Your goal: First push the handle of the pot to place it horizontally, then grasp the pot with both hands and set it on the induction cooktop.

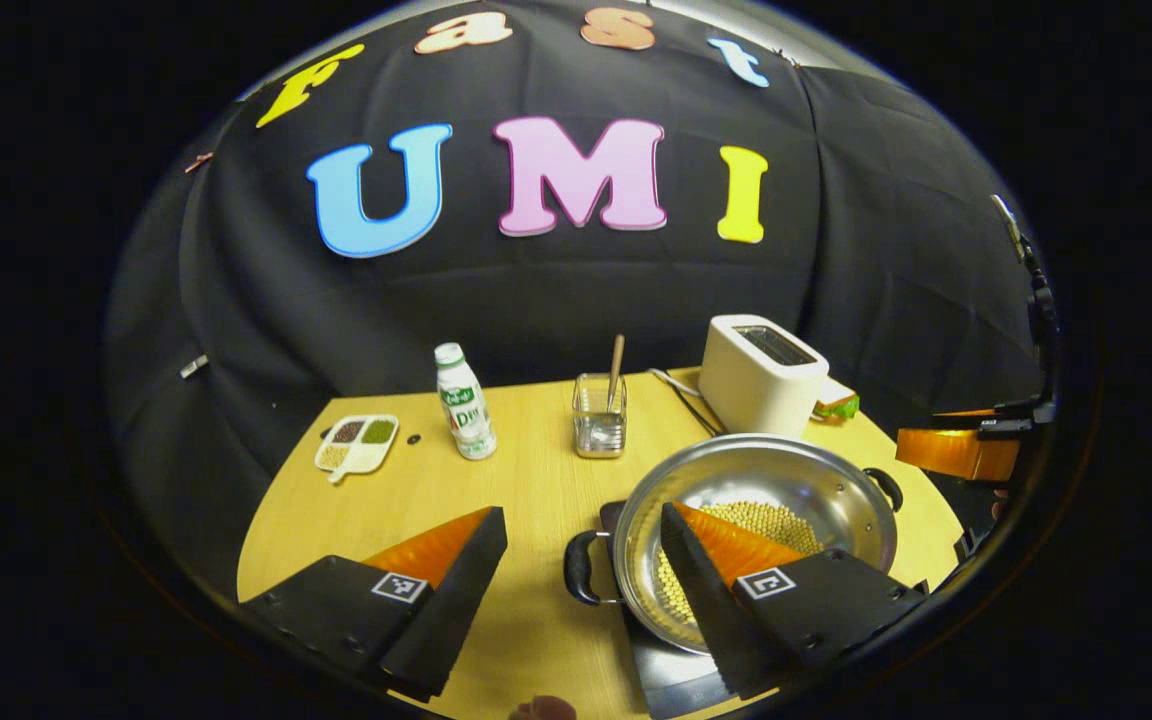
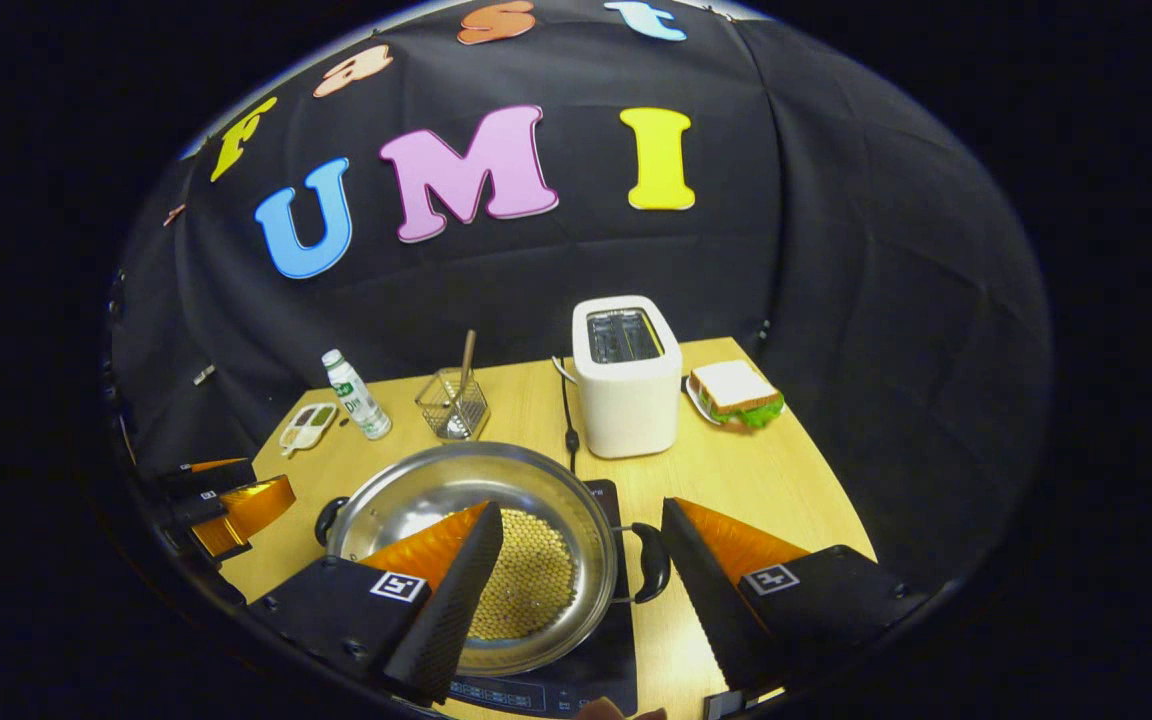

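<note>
Both grippers hung wide open over the near edge of the table (image 1: 536, 480), gripping nothing: the left gripper (image 1: 576, 560) straddled the pot's left handle (image 1: 581, 568), the right gripper (image 2: 581, 560) its right handle (image 2: 652, 562). Between them the pot (image 2: 456, 490), holding yellow beans (image 2: 531, 575), sat on the induction cooktop (image 2: 596, 660). Toward the far edge stood a toaster (image 2: 626, 385), a bottle (image 1: 464, 402) and a glass holder (image 1: 599, 415).

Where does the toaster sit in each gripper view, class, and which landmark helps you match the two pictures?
Left gripper view: toaster right of centre, behind the pot.
Right gripper view: toaster near centre, behind the pot and to its right.
Shared landmark: the bottle at the table's far left.
</note>
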